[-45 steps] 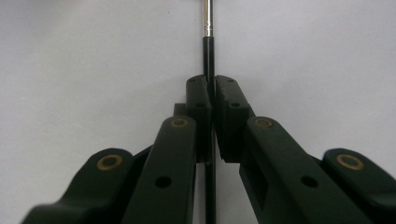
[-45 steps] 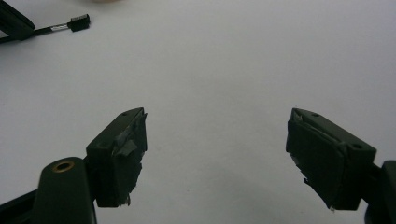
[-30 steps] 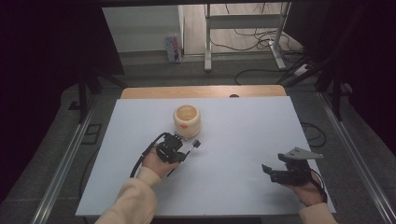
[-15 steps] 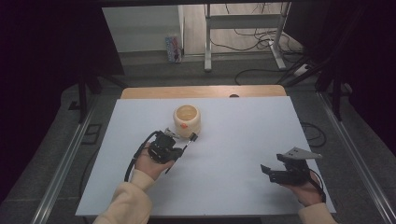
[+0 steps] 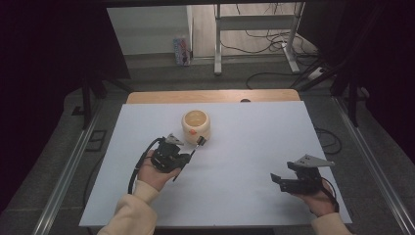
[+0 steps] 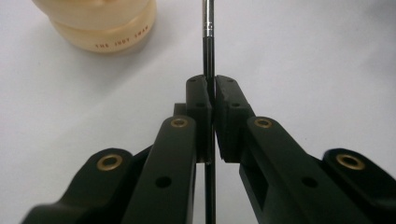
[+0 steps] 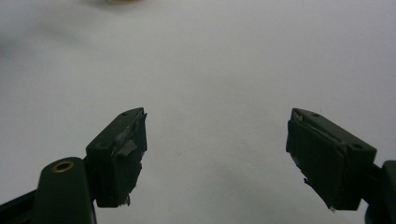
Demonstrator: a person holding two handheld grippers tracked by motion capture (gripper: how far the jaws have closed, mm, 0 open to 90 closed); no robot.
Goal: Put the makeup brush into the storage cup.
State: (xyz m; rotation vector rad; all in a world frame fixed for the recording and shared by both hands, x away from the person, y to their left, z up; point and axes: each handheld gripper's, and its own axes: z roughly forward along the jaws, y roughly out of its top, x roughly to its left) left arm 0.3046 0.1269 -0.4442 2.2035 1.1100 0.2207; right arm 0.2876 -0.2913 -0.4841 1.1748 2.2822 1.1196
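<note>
The left gripper [image 6: 212,100] is clamping a thin black stick [image 6: 208,56], whose far end is pointing toward the cream-coloured pot [image 5: 196,125] standing near the middle of the white table [image 5: 254,147]. The right gripper [image 7: 215,158] is hovering well apart near the table's front right corner, its jaws standing wide with nothing between them.
</note>
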